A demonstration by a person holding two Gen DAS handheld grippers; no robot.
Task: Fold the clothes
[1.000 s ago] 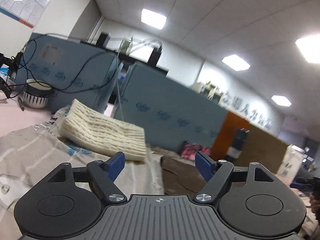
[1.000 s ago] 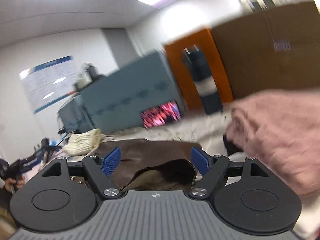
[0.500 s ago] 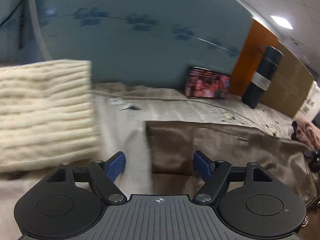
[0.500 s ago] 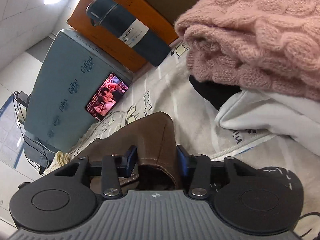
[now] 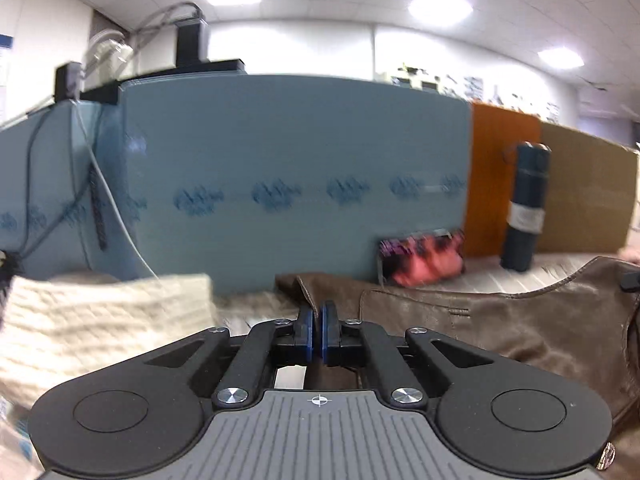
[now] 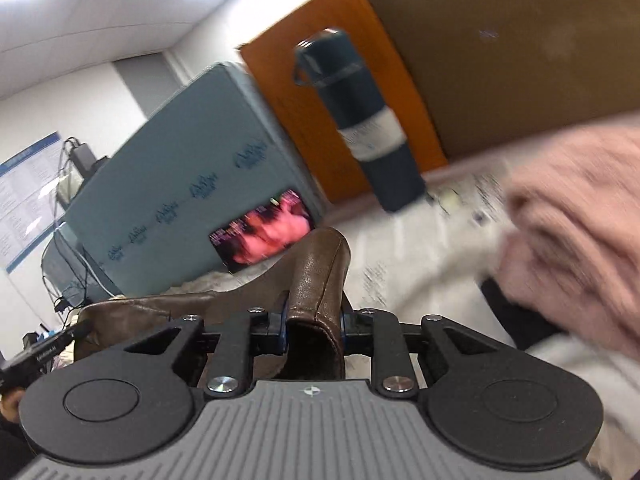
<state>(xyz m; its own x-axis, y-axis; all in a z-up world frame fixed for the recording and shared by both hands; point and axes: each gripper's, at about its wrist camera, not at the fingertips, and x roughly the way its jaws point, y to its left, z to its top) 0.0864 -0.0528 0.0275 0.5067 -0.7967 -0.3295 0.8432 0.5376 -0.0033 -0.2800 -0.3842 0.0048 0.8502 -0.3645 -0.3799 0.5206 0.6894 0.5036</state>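
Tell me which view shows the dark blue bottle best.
The left wrist view: the dark blue bottle stands whole and upright, only slightly blurred. The right wrist view shows it larger but tilted and smeared by motion.

A brown leather garment is stretching across the table, shiny and creased. One stitched edge is rising up folded, and the far corner is lifting slightly.
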